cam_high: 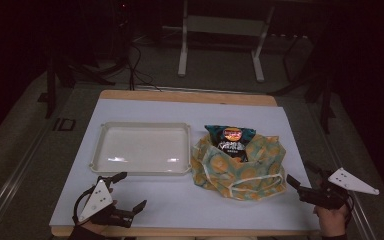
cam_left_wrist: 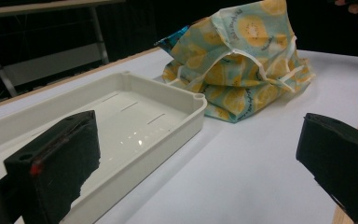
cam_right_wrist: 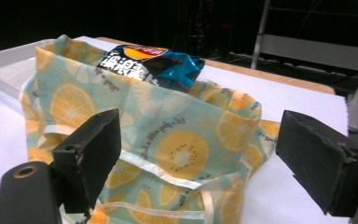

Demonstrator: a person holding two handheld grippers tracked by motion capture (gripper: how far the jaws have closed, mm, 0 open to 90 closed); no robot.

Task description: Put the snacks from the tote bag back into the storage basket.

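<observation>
both tools, left tool [cam_high: 125, 192] and right tool [cam_high: 300, 176], are spread wide and hold nothing, so the chips [cam_high: 232, 141] sit in the bag [cam_high: 240, 172] and the tray [cam_high: 142, 149] is bare.

Table [cam_high: 145, 197] with tray [cam_high: 142, 127], bag [cam_high: 260, 172]
</observation>
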